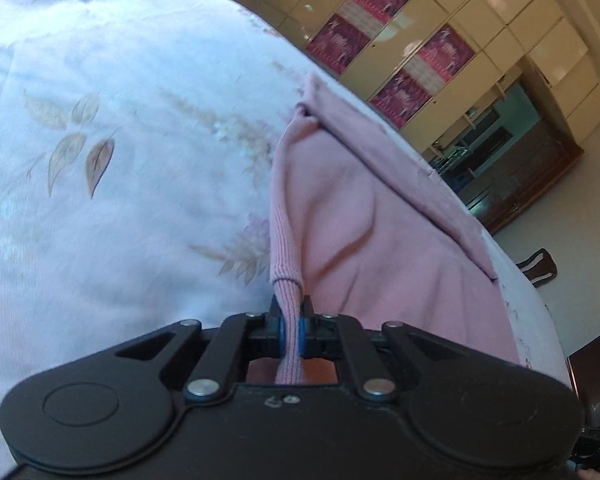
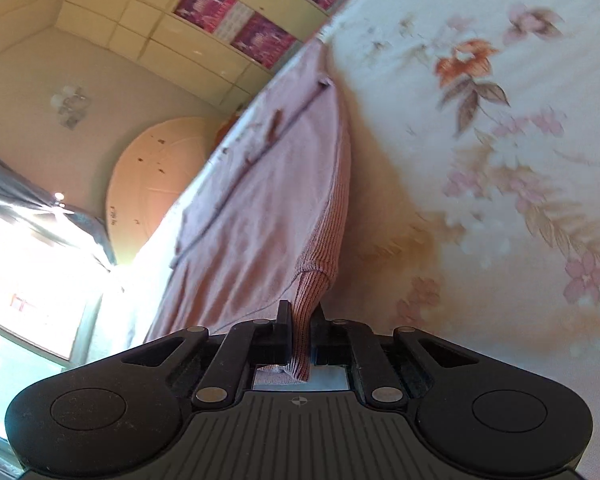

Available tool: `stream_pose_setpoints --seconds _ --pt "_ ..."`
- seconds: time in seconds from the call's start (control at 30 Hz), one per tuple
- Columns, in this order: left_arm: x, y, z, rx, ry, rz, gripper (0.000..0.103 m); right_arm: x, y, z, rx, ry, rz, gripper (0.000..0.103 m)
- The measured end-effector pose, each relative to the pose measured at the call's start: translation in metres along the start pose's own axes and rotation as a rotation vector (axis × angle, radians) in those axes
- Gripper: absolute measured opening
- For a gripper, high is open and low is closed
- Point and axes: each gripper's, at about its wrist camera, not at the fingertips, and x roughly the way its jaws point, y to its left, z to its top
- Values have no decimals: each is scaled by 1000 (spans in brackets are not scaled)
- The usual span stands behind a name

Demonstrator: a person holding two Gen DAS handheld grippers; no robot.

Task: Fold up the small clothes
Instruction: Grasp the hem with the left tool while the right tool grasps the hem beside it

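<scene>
1. The left gripper (image 1: 291, 312) has its fingers clamped on the ribbed hem of the pink garment (image 1: 360, 216), which lies on the floral bedspread (image 1: 119, 140) near the bed's edge.
2. The right gripper (image 2: 300, 320) is likewise clamped on the ribbed hem, at the garment's other corner.
3. Judging by this, a fold is under way: the hem is lifted off the bedspread and not yet laid over, so further folds probably remain.

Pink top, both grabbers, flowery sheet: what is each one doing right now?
Pink top: lifted by its ribbed hem, hanging creased, not folded flat.
Left gripper: shut on the ribbed hem.
Right gripper: shut on the ribbed hem.
Flowery sheet: spread out under the top.
</scene>
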Motion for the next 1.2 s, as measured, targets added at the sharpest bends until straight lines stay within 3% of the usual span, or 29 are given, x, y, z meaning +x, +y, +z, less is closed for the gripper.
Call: stream_pose_setpoints --seconds 0.13,0.33,0.63,0.77,0.9,1.07,1.2 --pt "-1 5 5 -69 -20 -17 5 -6 -2 0 52 -42 36 7" --pt "-5 -11 31 -67 -63 -66 5 -14 29 29 -22 -111 80 7" --pt "27 -64 134 -81 -160 -215 5 11 98 127 -69 -228 149 7" --pt "75 -91 189 -36 -162 -222 5 41 115 187 -53 -258 127 7" --pt "142 -102 236 10 -125 -191 5 97 118 248 -7 -241 94 7" --pt "235 -92 272 35 -59 -132 5 174 85 305 107 -207 56 7" --pt "286 -75 286 22 -14 -106 5 217 48 329 195 -217 -9 7"
